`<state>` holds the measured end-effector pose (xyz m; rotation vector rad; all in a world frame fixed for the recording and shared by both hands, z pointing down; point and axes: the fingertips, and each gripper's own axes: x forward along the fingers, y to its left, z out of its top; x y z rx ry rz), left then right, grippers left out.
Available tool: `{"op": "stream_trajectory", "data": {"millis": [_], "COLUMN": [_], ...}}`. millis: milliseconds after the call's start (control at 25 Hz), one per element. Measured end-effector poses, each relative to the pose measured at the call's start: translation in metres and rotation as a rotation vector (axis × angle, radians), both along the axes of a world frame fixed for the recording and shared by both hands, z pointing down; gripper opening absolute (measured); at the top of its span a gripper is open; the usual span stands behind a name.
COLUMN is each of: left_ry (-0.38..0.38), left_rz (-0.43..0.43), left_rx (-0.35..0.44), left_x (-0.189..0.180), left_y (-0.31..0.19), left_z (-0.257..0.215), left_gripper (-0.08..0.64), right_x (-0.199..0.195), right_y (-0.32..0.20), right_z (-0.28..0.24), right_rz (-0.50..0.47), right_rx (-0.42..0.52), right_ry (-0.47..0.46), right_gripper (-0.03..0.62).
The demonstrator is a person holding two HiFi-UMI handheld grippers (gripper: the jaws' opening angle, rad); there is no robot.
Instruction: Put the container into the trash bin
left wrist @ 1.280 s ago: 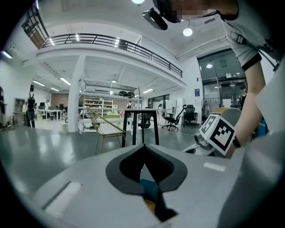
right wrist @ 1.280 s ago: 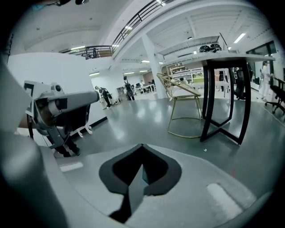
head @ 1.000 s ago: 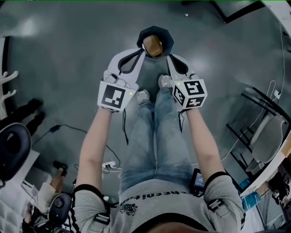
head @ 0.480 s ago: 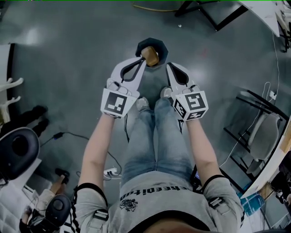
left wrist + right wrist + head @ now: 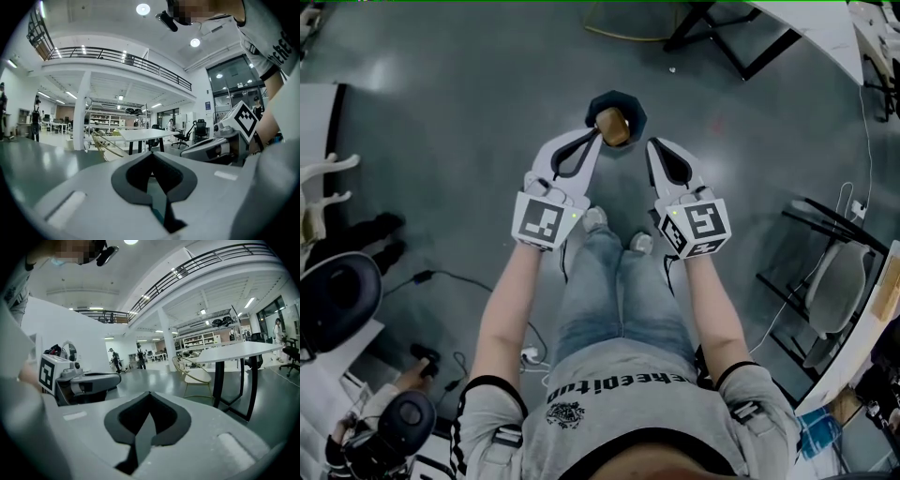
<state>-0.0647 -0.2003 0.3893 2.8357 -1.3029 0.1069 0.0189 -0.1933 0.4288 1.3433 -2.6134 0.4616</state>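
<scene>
A white table (image 5: 814, 30) stands at one o'clock on the grey floor (image 5: 441, 141), a pale chair (image 5: 839, 281) at three, a black round seat (image 5: 333, 300) at eight.

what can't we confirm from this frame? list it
1. Container: in the head view it is too small to tell its kind, and the trash bin wall hides its lower part.
2. Left gripper tip and container: they adjoin in the head view; touching or apart, cannot tell.
3. Bin and container: absent from both gripper views, which look across the room.
</scene>
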Motion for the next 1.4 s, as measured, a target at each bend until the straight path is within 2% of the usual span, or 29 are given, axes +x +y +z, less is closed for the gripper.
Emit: {"op": "stream_trajectory", "data": {"millis": [200,520,720,1240,1400], "left_ry": [-0.031,-0.004,-0.014,-0.037,-0.013], "left_rz": [-0.043,-0.083,-0.094,-0.145,-0.159], "left_rx": [0.002,0.067,0.094,0.104,0.12], "left_x": [-0.007,0.003,0.009,0.022,0.031], "left_y": [0.017,0.042,0.061,0.108,0.122], "left_z": [-0.017,-0.059,-0.077,-0.107,-0.126], "left_gripper": [0.02,0.02,0.02,0.02,0.02], "right_x": [0.002,0.012,0.015,0.029,0.033], "right_y": [0.012,0.037,0.055,0.099,0.113], "right_z": [-0.029,-0.073,-0.102,-0.15,-0.165], "right_rz": [-0.008,-0.041,-0.065,-0.103,-0.118], "right_rx": [0.033,0.099,0.148,0.228,0.257], "right_ry": [-0.002,-0.005,-0.01,-0.02,-0.036], "right_gripper": [0.002,0.002,0.002,0.002,0.002]}}
